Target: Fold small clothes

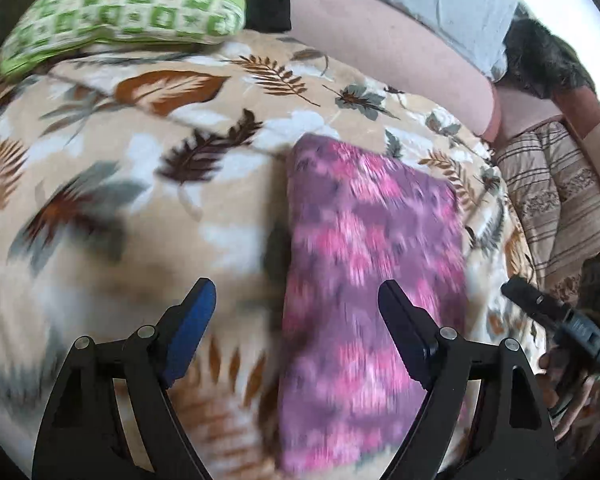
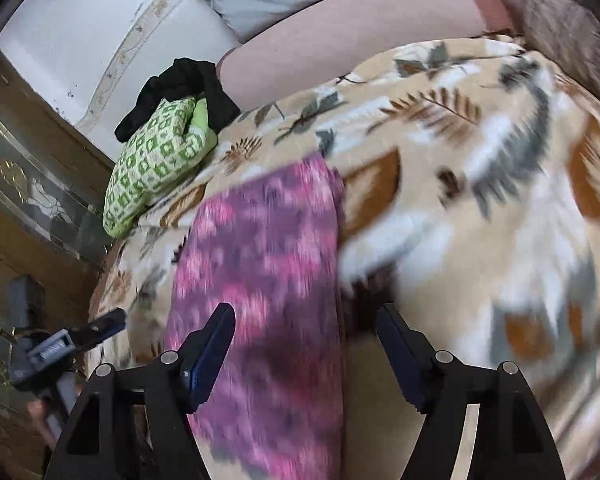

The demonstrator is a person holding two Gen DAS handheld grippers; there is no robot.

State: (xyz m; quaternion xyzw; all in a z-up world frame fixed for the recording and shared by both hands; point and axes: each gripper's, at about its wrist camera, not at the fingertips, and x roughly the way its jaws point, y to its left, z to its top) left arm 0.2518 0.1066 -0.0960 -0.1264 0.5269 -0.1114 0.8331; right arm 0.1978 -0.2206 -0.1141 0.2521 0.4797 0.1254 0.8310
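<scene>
Left wrist view: we see the left gripper [image 1: 296, 300] with its jaws spread wide and nothing between them, raised over the bed. Its right finger [image 1: 404, 332] overlaps the purple-and-pink garment [image 1: 364, 264], which lies as a long folded strip on the leaf-print blanket [image 1: 140, 184]; we cannot tell whether finger and cloth touch. The strip's left edge runs straight up between the two fingers, and broad bare blanket lies to the left of it. Beyond, a green patterned cushion [image 1: 132, 12] sits at the blanket's far edge with a black cloth [image 1: 268, 0] beside it, and a pink bolster [image 1: 388, 56] bounds the far side. The right gripper [image 1: 556, 316] shows at the right margin, off the garment.

In the right wrist view, the right gripper [image 2: 304, 328] is likewise wide apart and empty. The garment [image 2: 268, 280] passes under its left finger [image 2: 208, 356]; the strip's right edge falls between the fingers. Open blanket [image 2: 480, 208] spreads rightward. Both views are motion-blurred.
</scene>
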